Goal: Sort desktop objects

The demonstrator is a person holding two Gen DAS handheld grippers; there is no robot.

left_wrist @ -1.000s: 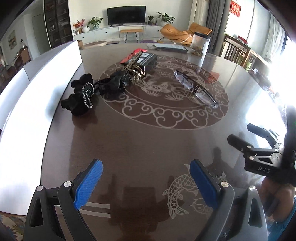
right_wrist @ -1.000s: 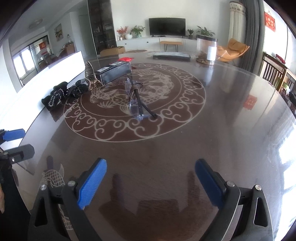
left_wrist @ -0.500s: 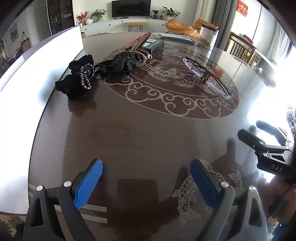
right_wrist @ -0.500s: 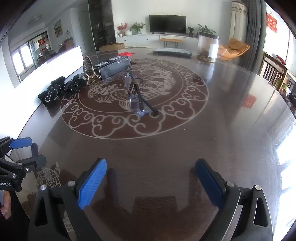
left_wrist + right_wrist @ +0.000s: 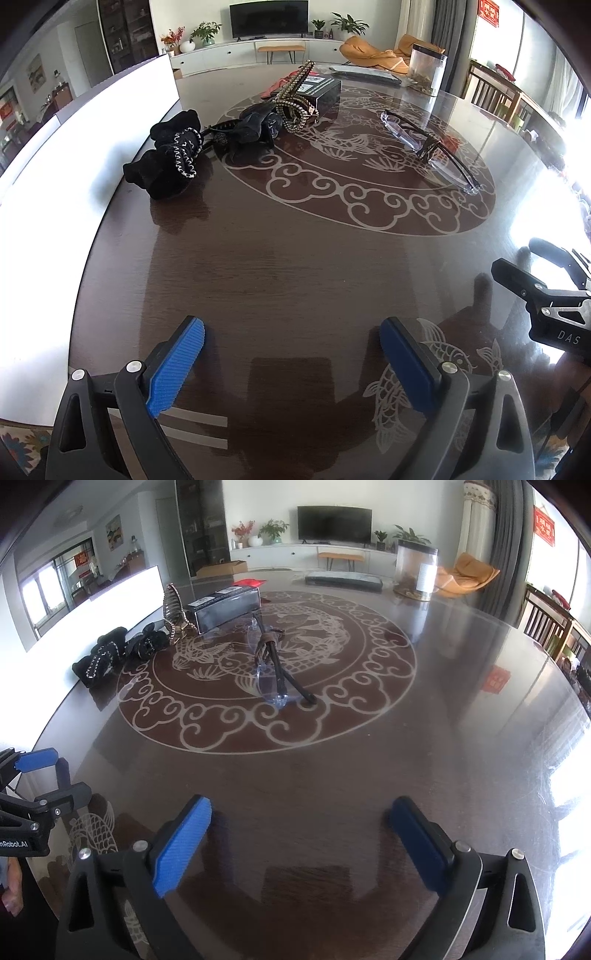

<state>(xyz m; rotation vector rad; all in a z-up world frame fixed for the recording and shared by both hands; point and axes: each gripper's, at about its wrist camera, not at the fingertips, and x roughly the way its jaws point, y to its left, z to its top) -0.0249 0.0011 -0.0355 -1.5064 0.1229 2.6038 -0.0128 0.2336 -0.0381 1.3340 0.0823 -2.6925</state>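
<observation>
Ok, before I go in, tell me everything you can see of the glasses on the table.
The glasses have clear, seemingly plastic lenses and dark temple arms that look folded across each other. They lie flat on the glossy dark table, inside the pale scroll-bordered medallion, lengthwise toward the right gripper, one lens end nearest it. Only the tabletop touches them; the black box lies just beyond, with a gap. In the left wrist view they sit right of the black fabric pieces.
</observation>
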